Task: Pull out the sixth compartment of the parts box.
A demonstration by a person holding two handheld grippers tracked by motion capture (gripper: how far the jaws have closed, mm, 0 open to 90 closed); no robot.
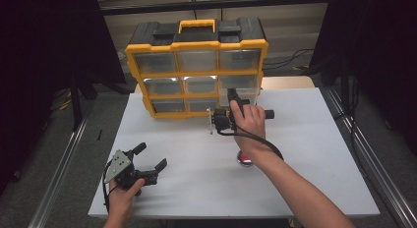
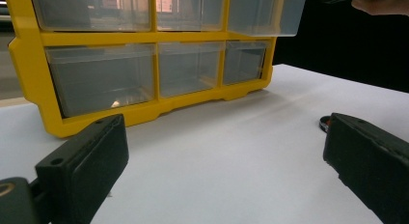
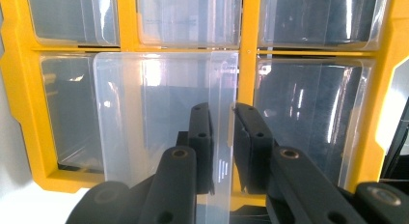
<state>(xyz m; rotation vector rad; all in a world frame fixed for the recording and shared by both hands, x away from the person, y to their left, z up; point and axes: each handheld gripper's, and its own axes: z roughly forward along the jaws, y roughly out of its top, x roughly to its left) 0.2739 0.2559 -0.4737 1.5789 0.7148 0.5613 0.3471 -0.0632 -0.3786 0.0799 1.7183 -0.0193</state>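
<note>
A yellow and black organizer [image 1: 196,44] with clear drawers stands at the back of the white table [image 1: 305,154]. One clear drawer [image 1: 244,87] at its right side sticks out of the frame. My right gripper [image 1: 232,101] is shut on this drawer's front wall. In the right gripper view the jaws [image 3: 222,115] pinch the thin clear wall of the drawer [image 3: 154,118] edge-on. My left gripper [image 1: 151,156] rests open near the table's front left corner, nothing between its jaws [image 2: 222,161].
A small red and black round object [image 1: 244,159] lies on the table under the right forearm, also visible beside the right jaw in the left gripper view [image 2: 325,121]. Metal rails run along both sides of the table.
</note>
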